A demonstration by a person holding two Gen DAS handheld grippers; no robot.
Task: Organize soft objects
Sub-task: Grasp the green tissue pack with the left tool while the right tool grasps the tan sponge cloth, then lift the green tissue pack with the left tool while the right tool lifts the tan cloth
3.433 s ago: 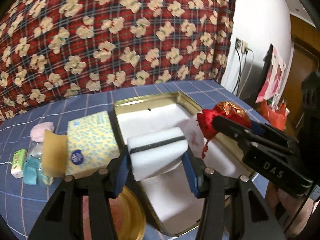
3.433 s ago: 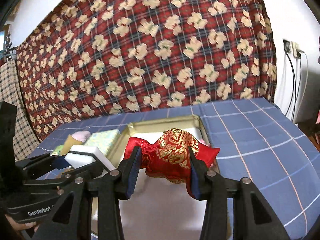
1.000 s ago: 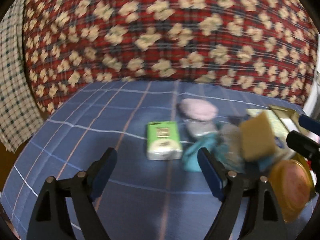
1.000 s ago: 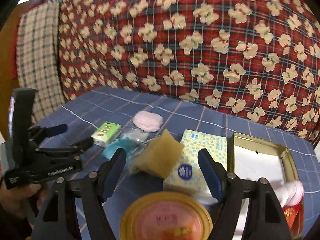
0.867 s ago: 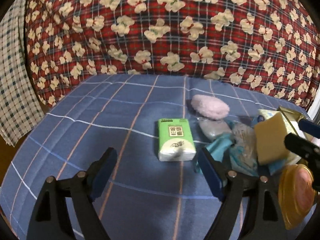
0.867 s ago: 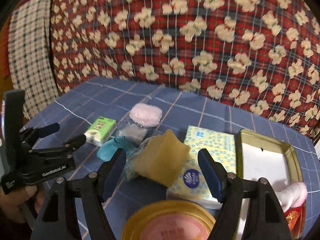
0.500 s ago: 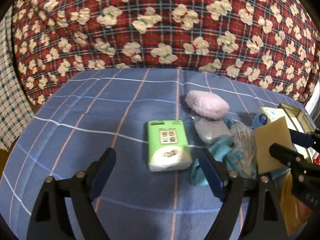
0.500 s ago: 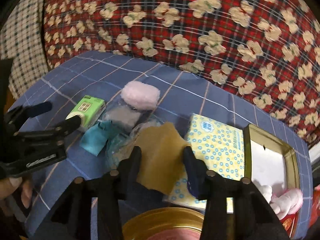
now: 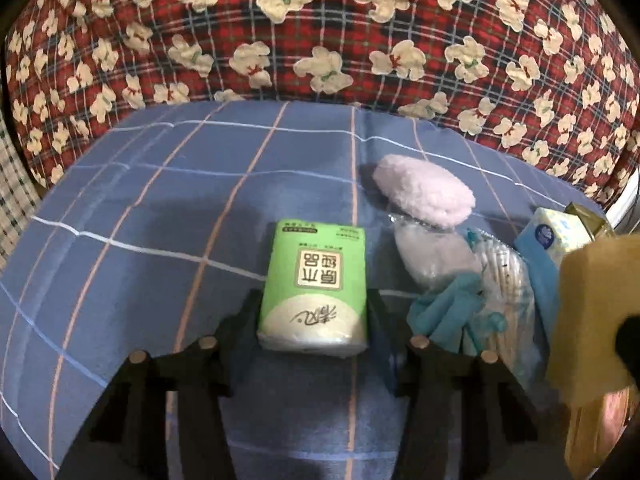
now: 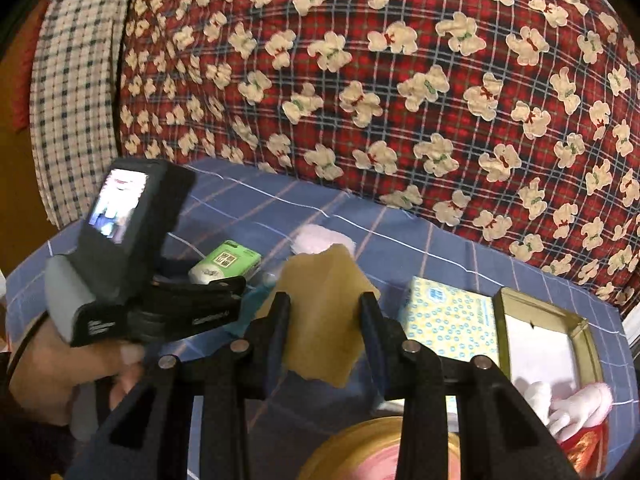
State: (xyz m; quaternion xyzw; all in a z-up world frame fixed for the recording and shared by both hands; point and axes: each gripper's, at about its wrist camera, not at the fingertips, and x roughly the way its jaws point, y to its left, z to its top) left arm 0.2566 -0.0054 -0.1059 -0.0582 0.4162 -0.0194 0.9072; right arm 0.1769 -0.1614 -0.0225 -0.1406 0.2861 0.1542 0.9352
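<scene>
The left gripper had just been closing, its jaws now against both sides of the green plastic-wrapped tissue packet on the blue checked cloth. Left of the packet the cloth lay bare out to its edge; just right of it were a pink fluffy pad and crumpled bags. The right gripper, its jaws also just closing, clamped the yellow-brown sponge above the cloth, right of the packet, near the gold rectangular tin.

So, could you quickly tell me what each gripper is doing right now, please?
Left gripper: has just closed on the green tissue pack.
Right gripper: closed on the yellow sponge.
</scene>
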